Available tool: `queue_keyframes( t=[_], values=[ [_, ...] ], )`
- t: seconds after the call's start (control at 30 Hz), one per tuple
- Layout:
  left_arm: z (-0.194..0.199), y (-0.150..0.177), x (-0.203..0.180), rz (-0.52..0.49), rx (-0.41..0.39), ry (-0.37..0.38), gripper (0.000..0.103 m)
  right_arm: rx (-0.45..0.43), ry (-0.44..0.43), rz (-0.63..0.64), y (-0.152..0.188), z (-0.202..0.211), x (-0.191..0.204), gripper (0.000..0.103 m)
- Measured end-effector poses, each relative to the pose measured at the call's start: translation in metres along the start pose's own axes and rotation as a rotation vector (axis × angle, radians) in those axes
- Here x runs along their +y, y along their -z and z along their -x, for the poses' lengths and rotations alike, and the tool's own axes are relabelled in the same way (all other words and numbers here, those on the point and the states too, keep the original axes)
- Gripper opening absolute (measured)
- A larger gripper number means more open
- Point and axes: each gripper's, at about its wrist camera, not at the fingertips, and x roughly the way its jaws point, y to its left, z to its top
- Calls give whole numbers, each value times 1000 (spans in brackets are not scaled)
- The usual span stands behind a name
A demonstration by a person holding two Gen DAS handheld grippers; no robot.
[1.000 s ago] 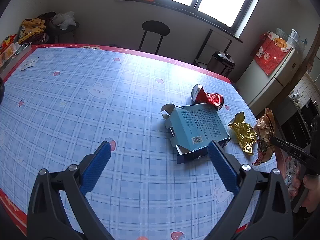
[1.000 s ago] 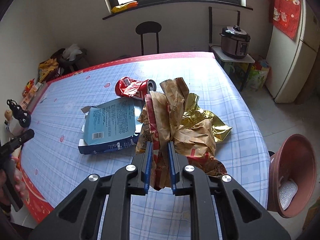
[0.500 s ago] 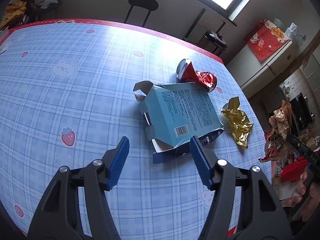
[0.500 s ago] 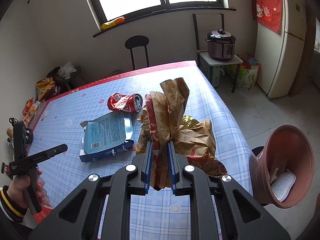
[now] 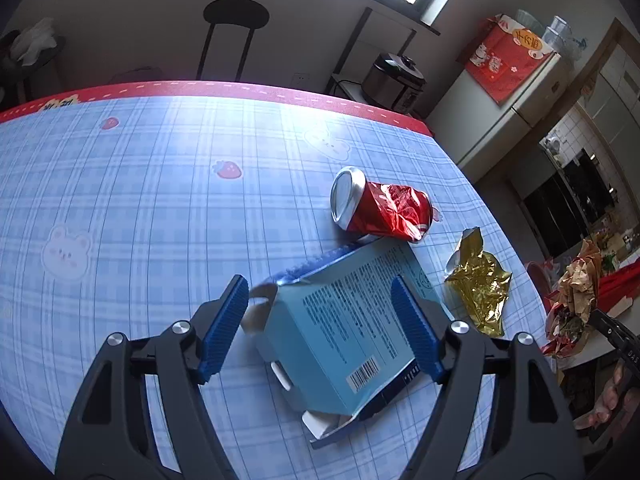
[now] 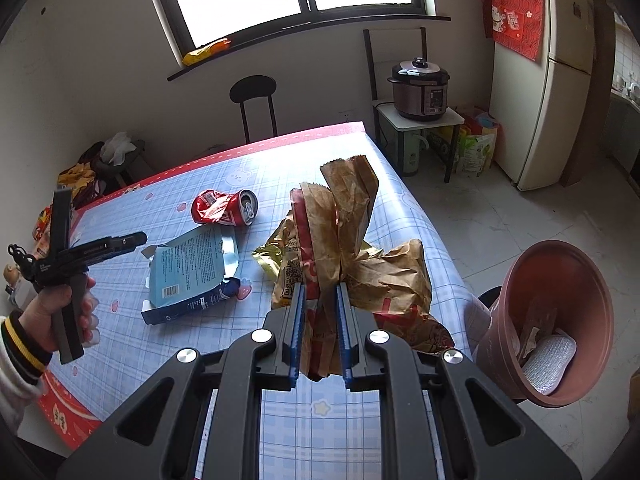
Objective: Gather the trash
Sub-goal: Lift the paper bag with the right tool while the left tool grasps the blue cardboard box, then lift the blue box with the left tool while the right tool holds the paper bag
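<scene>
My left gripper [image 5: 320,296] is open, its blue pads on either side of a flattened light-blue carton [image 5: 344,328] lying on the table; whether they touch it I cannot tell. A crushed red can [image 5: 380,210] lies just beyond the carton, and a gold foil wrapper [image 5: 480,288] to its right. My right gripper [image 6: 319,304] is shut on a crumpled brown paper bag [image 6: 352,240], held above the table's right edge. The carton [image 6: 188,272], the can [image 6: 224,208] and the left gripper [image 6: 132,240] show in the right wrist view too.
A terracotta-coloured bin [image 6: 556,320] with some trash inside stands off the table's right edge. The table has a blue checked cloth [image 5: 140,184] with a red border. A black chair [image 6: 254,104], a rice cooker [image 6: 420,88] and a fridge [image 6: 548,80] stand beyond.
My left gripper has moved forward and down until its pads flank the blue carton. My right gripper has lifted the paper bag up and back, toward the bin side.
</scene>
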Motion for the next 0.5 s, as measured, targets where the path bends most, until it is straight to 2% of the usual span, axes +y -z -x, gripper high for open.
queue_keyframes(
  t=[0.1,0.2,0.33,0.5],
  values=[
    [-26,-21,4,-40,64,25,74,10,13,-5,3,0,-2,15],
    [-53,-27,8,-43,124,31,74,21,26,7,6,1,-1,15],
    [-70,-18,7,-17,167,91,74,33,40,16,9,2,-4,15],
    [-67,6,-8,-63,199,103,74,50,31,3,11,-2,-5,15]
  ],
)
